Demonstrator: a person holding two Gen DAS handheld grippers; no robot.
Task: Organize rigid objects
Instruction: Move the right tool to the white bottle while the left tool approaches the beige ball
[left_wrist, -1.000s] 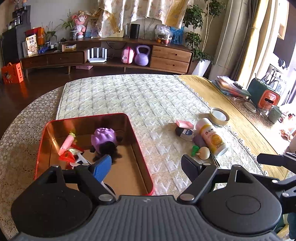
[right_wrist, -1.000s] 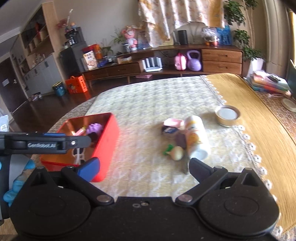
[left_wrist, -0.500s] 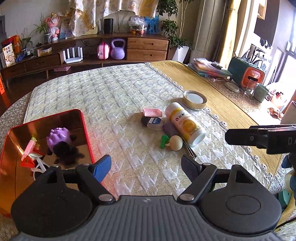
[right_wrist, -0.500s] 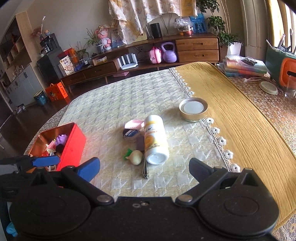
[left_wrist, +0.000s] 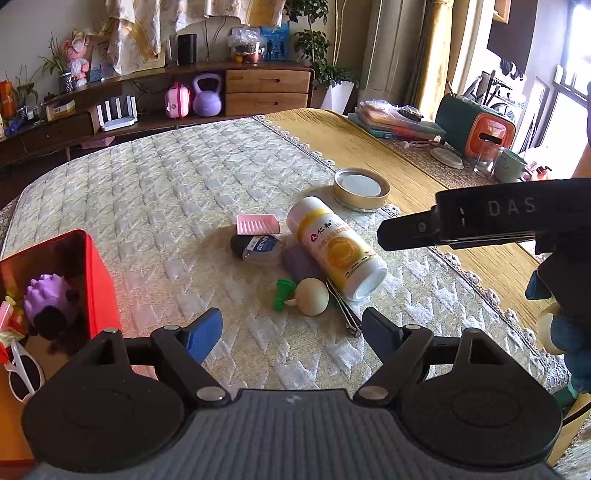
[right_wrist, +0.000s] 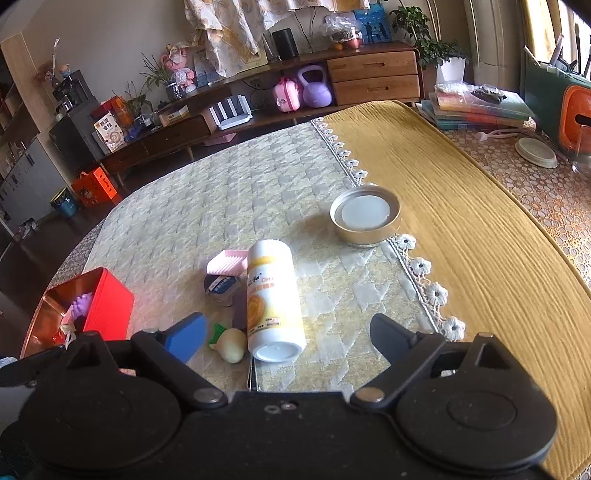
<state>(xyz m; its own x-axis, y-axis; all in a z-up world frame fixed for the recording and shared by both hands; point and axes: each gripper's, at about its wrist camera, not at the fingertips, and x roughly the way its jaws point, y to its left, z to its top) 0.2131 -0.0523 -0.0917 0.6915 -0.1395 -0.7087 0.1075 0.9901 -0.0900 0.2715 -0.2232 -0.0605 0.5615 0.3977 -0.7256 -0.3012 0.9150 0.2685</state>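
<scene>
Both the left gripper (left_wrist: 291, 330) and right gripper (right_wrist: 288, 334) hover empty with fingers apart near the bottle (right_wrist: 273, 299) lying on the quilted counter (right_wrist: 229, 192), which the right should straddle squarely across its barrel before carrying it to the red box (right_wrist: 107, 302), sideboard (right_wrist: 373, 77) beyond.

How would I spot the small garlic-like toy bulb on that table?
Start at the big white and yellow bottle lying on the quilted cream tablecloth. Near its cap end sits the small beige bulb, touching a green plastic piece. It is the only round thing there.
</scene>
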